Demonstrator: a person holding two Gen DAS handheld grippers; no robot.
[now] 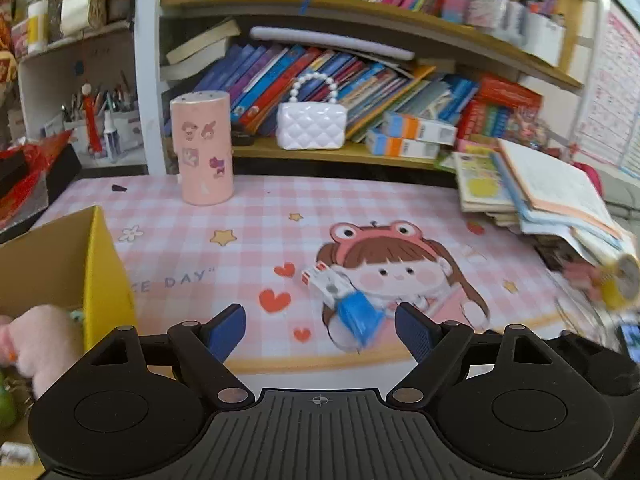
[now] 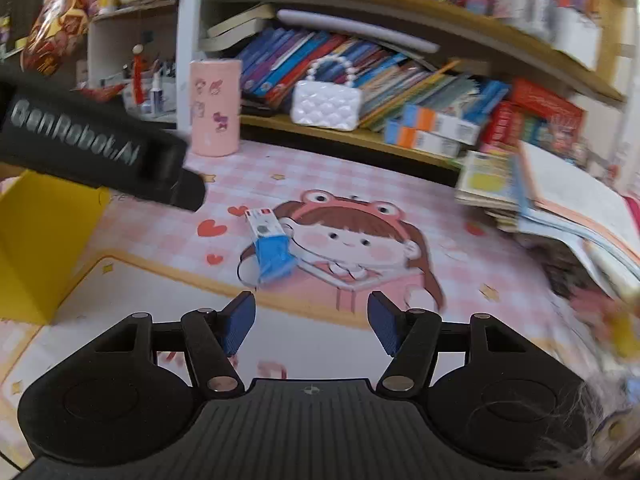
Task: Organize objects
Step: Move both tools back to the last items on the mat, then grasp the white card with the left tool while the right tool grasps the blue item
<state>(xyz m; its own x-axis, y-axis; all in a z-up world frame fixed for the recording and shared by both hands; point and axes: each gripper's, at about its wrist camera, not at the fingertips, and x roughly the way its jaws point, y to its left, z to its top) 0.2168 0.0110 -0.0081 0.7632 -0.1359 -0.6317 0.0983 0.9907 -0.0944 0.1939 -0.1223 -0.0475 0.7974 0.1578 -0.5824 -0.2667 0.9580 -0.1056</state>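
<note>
A small blue and white toy (image 1: 347, 300) (image 2: 269, 245) lies on the pink checked mat (image 1: 248, 240) (image 2: 460, 264), on the cartoon girl print. My left gripper (image 1: 320, 334) hovers just short of it, open, nothing between the blue pads. My right gripper (image 2: 311, 325) is also open and empty, a little nearer than the toy. The left gripper's black body (image 2: 100, 148) crosses the upper left of the right wrist view. A yellow cardboard box (image 1: 96, 276) (image 2: 36, 248) stands at the left; a pink plush (image 1: 44, 344) lies inside it.
A pink cylindrical holder (image 1: 202, 148) (image 2: 216, 108) stands at the back of the mat. A white quilted purse (image 1: 312, 124) (image 2: 326, 106) sits on the shelf among books. A leaning stack of books (image 1: 536, 196) (image 2: 560, 208) fills the right side.
</note>
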